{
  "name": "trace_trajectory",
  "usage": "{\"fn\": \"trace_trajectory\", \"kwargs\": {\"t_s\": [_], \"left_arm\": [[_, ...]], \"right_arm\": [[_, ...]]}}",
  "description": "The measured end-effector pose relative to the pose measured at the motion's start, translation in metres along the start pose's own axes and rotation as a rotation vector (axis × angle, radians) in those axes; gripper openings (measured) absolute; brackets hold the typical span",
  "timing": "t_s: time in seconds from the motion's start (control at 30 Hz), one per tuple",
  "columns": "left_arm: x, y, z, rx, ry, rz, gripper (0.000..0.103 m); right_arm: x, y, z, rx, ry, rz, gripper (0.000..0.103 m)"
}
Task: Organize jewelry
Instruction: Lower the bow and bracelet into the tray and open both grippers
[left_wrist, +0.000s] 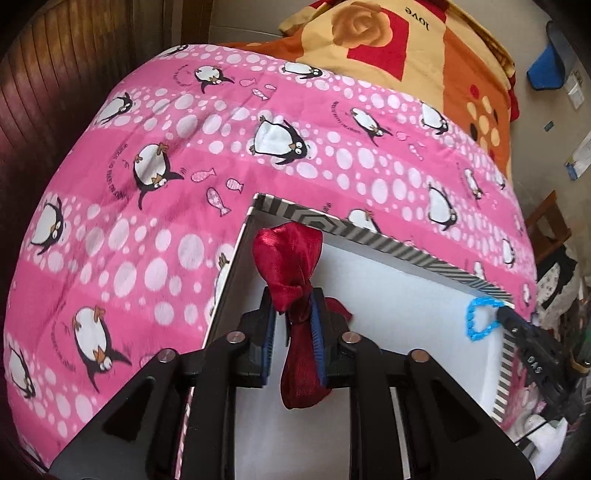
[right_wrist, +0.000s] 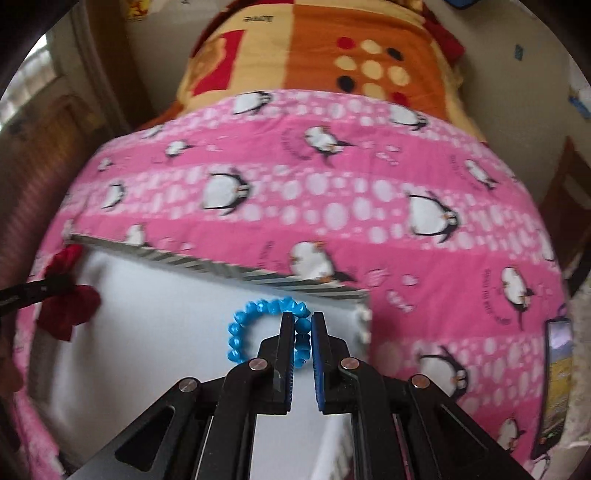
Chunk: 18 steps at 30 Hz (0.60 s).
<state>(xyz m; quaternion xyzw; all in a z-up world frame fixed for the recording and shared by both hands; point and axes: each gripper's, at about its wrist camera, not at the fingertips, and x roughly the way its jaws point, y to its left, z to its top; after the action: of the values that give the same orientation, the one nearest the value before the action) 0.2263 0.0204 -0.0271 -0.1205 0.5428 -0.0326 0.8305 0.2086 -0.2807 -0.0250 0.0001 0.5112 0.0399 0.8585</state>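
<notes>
My left gripper (left_wrist: 293, 299) is shut on a dark red satin ribbon bow (left_wrist: 288, 254) and holds it over the white inside of an open box (left_wrist: 388, 280) with a black-and-white striped rim. My right gripper (right_wrist: 303, 319) is shut on a blue beaded bracelet (right_wrist: 255, 314) and holds it over the box's white floor (right_wrist: 155, 332), near its far right corner. The bracelet also shows in the left wrist view (left_wrist: 480, 319), at the box's right edge with the right gripper (left_wrist: 517, 325). The red bow also shows in the right wrist view (right_wrist: 70, 291), at the box's left side.
The box rests on a pink bedspread (left_wrist: 147, 166) printed with penguins and white dots. An orange and yellow blanket (left_wrist: 424, 48) is piled behind it. A phone-like object (right_wrist: 557, 380) lies on the bed at the right. A wooden headboard (left_wrist: 44, 110) stands on the left.
</notes>
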Motion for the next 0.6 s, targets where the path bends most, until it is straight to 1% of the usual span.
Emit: {"fn": "trace_trajectory", "kwargs": {"t_s": [0.03,0.07,0.1,0.13,0.17,0.23,0.27,0.37,0.43,0.5,0.6], "left_arm": [[0.002,0.0,0.0,0.007,-0.002,0.009,0.028],[0.003,-0.001,-0.001,0.011,-0.001,0.015,0.038],[0.003,-0.002,-0.002,0.015,0.0,0.013,0.045],[0.003,-0.003,-0.003,0.022,0.004,0.003,0.048],[0.003,-0.005,-0.005,0.03,0.008,0.005,0.052],[-0.001,-0.009,-0.008,0.052,0.006,0.029,0.056],[-0.005,-0.011,-0.011,0.067,-0.003,0.043,0.058],[-0.021,-0.014,-0.021,0.098,-0.02,0.06,0.058],[-0.033,-0.014,-0.029,0.104,-0.034,0.047,0.058],[-0.048,-0.014,-0.039,0.108,-0.062,0.048,0.058],[-0.068,-0.015,-0.057,0.128,-0.08,0.061,0.058]], "right_arm": [[0.0,-0.001,0.0,0.006,-0.006,-0.003,0.008],[0.0,-0.002,0.0,0.009,-0.01,0.006,0.008],[0.001,-0.002,0.0,0.008,-0.011,0.015,0.009],[0.0,0.0,-0.001,0.003,-0.01,0.022,0.014],[-0.001,0.002,-0.002,-0.004,-0.009,0.033,0.026],[-0.008,0.005,-0.009,-0.004,-0.013,0.059,0.039],[-0.012,0.007,-0.013,-0.002,-0.014,0.079,0.039],[-0.032,0.014,-0.028,-0.006,-0.029,0.112,0.039],[-0.048,0.019,-0.039,0.0,-0.044,0.148,0.039],[-0.06,0.022,-0.05,0.008,-0.055,0.167,0.04],[-0.081,0.027,-0.069,0.012,-0.067,0.178,0.04]]}}
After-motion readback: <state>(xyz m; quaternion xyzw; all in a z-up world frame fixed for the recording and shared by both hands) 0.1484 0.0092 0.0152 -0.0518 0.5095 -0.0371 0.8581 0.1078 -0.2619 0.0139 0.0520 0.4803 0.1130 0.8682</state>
